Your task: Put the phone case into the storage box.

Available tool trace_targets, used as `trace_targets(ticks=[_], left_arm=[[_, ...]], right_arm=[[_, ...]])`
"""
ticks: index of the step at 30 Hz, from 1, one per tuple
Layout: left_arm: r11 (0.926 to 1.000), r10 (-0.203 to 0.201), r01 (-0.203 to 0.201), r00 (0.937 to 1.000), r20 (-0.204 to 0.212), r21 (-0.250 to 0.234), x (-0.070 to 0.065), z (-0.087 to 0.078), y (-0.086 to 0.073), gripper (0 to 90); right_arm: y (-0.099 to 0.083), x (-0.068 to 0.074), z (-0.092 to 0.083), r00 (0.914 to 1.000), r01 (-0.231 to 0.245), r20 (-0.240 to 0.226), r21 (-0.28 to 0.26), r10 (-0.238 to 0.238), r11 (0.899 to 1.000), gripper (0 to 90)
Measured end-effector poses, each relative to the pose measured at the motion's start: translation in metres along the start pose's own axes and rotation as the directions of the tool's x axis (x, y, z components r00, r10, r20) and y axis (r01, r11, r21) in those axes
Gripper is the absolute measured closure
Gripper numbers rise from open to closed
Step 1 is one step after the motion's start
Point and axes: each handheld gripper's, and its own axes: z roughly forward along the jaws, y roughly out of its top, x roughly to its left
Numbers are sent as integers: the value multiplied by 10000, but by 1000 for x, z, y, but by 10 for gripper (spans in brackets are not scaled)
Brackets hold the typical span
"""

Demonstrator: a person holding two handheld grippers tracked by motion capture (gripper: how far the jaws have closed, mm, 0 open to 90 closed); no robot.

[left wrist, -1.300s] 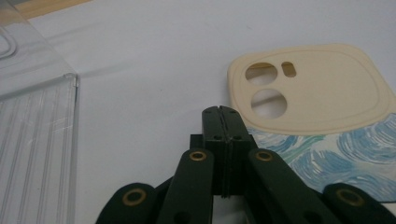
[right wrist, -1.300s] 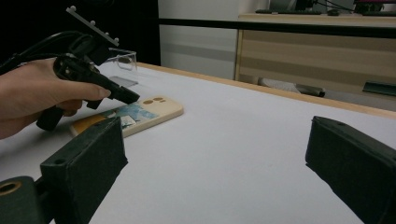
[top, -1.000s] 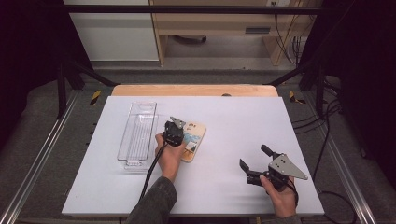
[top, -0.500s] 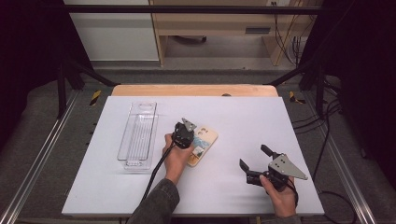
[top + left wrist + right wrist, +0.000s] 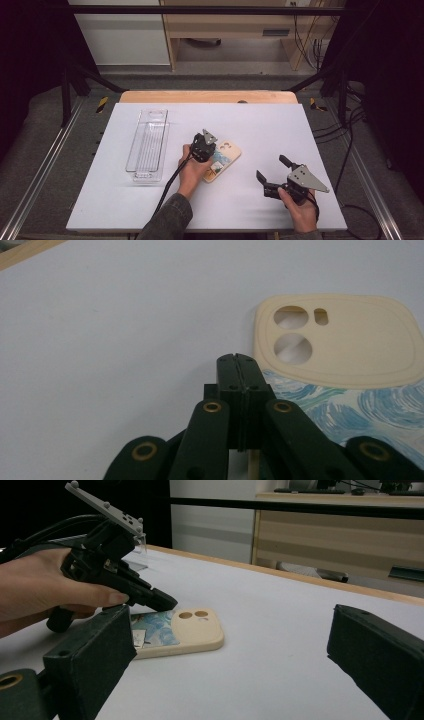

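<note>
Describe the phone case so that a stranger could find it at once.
On the white table, look near the middle, right of the clear plastic tray. The cream phone case lies flat there, and it alone has round camera holes and a blue wave picture.

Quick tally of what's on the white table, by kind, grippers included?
phone case: 1
clear plastic tray: 1
grippers: 2, left gripper shut, right gripper open
Total: 4
</note>
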Motion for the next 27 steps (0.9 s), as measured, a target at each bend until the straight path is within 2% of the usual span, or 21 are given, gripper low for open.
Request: trace_targets(ticks=[3,9,16,21,27], left_arm=[[9997,249,-247,9994,247,-63,-5,0,1,899],[9993,362,-358,9984,431,-98,-10,0,1,899],[9995,298,-295,9985,459,-74,-9,-1,1,898],[9995,178,-170,9993,335,-253,-6,-5,3,898],[9971,61,-35,9994,341,-764,-2,-18,6,863]], right_arm=[[0,0,0,10000,6,1,6,-6,10000,47],[0,1,0,10000,25,-18,29,-25,10000,47],[0,0,1,10000,8,-14,20,-8,10000,47],[0,0,0,10000,1,2,3,-1,10000,47],[0,0,0,10000,23,10,12,-23,10000,47]])
